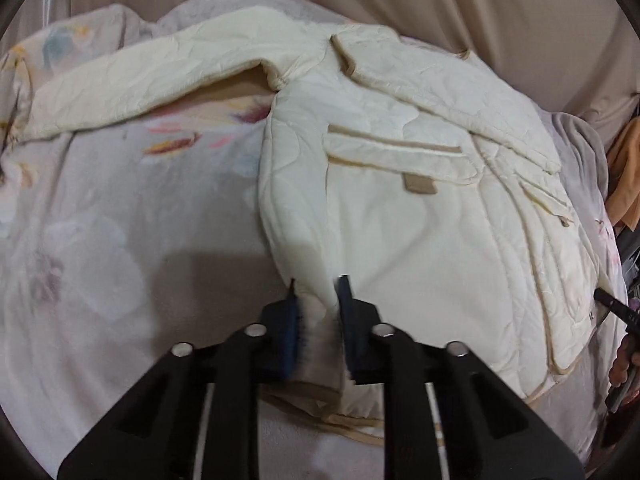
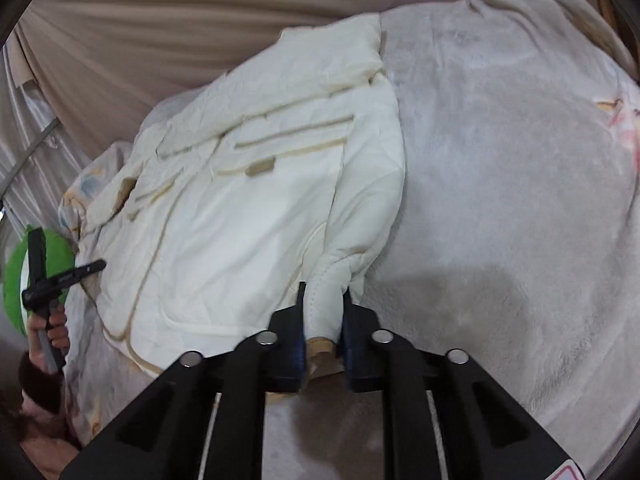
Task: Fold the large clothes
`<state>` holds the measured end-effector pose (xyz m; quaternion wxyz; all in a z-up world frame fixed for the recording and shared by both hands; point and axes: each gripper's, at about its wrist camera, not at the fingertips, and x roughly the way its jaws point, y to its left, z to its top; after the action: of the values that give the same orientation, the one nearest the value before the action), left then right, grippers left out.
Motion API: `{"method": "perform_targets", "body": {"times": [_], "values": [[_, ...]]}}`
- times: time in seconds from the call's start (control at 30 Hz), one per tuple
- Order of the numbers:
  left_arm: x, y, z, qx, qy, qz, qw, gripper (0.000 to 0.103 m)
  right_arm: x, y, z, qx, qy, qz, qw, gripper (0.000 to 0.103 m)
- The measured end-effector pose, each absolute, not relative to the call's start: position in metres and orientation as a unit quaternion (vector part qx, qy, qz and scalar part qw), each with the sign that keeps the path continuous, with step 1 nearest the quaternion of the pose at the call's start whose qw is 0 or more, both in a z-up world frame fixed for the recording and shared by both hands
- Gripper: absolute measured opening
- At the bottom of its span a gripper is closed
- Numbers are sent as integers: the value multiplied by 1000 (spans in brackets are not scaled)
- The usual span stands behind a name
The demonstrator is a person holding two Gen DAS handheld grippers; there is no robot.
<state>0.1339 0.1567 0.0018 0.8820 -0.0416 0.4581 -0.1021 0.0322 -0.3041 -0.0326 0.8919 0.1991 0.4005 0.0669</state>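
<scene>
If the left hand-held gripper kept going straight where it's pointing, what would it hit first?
The cream jacket: the left hand-held gripper is shut on its hem, and the jacket's body lies directly ahead; beyond it, probably the bed cover.

Cream quilted jacket [image 1: 420, 232] w/ tan piping lies front-up on a pale grey floral blanket [image 1: 120, 240]. One sleeve [image 1: 132, 84] stretches out flat to the side. Flap pocket w/ tan tab [image 1: 419, 184] sits mid-chest. Hem corners are bunched and lifted at the near edge, fabric wrinkled.
</scene>
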Motion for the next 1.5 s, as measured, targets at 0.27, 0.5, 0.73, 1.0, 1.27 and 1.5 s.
{"method": "perform_targets", "body": {"times": [0.27,0.5,0.73,1.0,1.27,1.5], "values": [[34,175,8,-46,484,-139,863,9,-78,-301,-7,157,414,38,896,8],[1,179,41,-65,456,-137,877,18,-113,-317,-10,107,447,-49,887,21],[77,128,124,-18,322,-165,932,44,-29,-311,88,75,281,-19,957,22],[217,38,60,19,347,-135,928,44,142,-271,50,70,303,-19,950,21],[259,25,3,42,379,-80,921,44,195,-276,-18,57,357,-63,930,21],[266,32,-11,29,388,-73,918,45,193,-312,-37,132,363,-80,919,15]]}}
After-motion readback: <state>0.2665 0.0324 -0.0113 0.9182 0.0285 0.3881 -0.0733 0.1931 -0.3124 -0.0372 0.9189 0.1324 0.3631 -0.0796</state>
